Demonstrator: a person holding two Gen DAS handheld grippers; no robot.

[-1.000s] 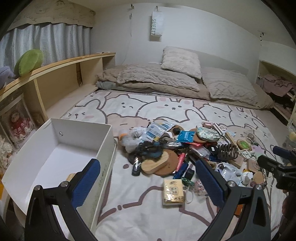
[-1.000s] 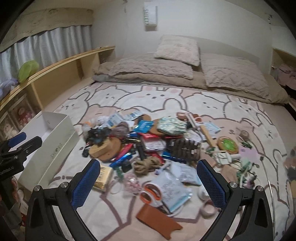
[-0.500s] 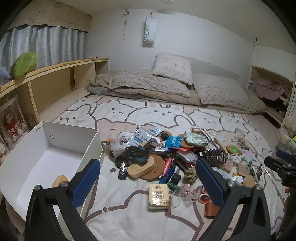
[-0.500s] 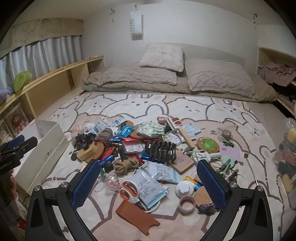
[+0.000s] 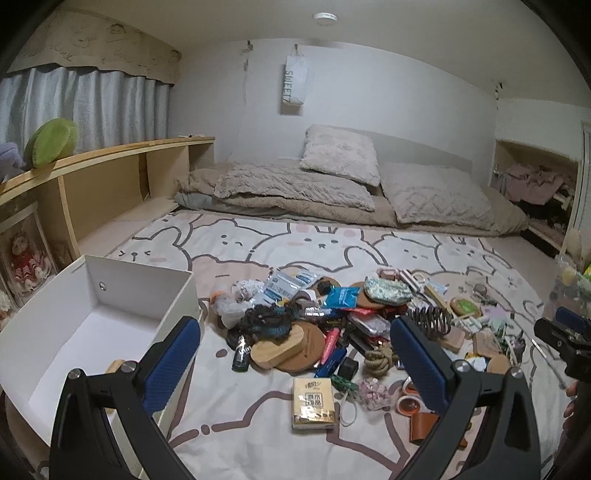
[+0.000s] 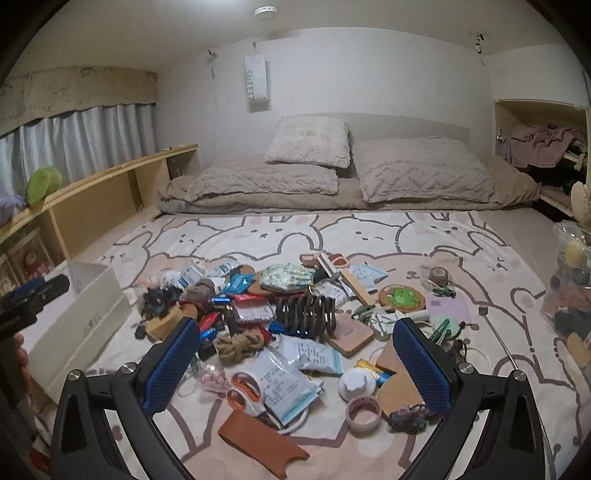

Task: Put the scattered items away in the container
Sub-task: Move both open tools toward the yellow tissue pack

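Left wrist view shows my white box (image 5: 110, 317) nearly bare; one wooden piece (image 5: 116, 367) inside. Pile of clutter (image 6: 280, 317) lies right of it, untouched. Both jaws gape, holding nothing.

Setting: home bedroom. Bed (image 5: 295, 251) with bunny-print sheet, pillows (image 5: 340, 155), folded blanket (image 5: 291, 186). Curtained window (image 5: 92, 107) above wooden shelf (image 5: 110, 173).

Dim, flat light from ceiling lamp (image 5: 324, 16); soft focus, heavy fisheye bend w/ dark corners
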